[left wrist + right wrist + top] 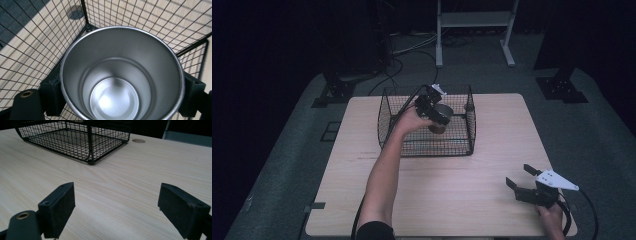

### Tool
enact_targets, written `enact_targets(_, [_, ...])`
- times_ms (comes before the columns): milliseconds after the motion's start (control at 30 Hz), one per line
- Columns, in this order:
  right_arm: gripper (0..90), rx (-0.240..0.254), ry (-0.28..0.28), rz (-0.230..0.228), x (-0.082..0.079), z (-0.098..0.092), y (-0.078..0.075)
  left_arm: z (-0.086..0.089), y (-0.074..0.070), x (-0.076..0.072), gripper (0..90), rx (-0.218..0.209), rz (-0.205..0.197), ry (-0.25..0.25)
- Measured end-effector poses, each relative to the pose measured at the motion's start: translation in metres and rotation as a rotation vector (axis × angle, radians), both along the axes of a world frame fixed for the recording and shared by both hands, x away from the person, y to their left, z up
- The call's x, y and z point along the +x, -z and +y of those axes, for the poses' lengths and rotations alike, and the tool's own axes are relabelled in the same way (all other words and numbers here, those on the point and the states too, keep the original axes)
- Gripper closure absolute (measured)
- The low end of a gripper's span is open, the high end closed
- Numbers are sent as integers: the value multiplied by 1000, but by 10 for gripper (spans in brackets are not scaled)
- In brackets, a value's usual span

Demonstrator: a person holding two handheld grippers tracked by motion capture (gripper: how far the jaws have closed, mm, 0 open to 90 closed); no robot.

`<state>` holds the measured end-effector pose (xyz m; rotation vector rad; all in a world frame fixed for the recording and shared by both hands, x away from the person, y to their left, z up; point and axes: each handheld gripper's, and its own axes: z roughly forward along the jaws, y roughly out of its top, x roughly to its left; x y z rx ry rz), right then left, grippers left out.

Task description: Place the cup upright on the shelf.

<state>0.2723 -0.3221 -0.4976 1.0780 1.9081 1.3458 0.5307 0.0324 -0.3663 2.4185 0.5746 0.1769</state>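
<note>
Clenching the round brushed-steel cup [441, 118] upright in your left gripper [435, 111], you hold it above the floor of the black wire basket [387, 112] near the table's far edge (mouth up); your right gripper [521, 181] rests released near the right-hand near corner.

From the right gripper [116, 208] we look along its two black jaws, which stand wide apart with nothing between them; we note only bare wood in the gap. Beneath them lies the light wooden table [130, 182]. Farther off, toward the upper left, a black wire basket [75, 138] rests on the tabletop, one rounded corner nearest us. Beyond the basket we record a round hole [138, 141] in the table surface.
</note>
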Motion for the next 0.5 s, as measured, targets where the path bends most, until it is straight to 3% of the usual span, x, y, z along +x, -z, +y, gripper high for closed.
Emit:
enact_targets(200, [135,2,-1,0,0,0,0,-4,12,5,156,12,32,-10])
enact_targets(500, [135,5,-1,0,0,-1,0,-5,24,9,155,38,50,-23])
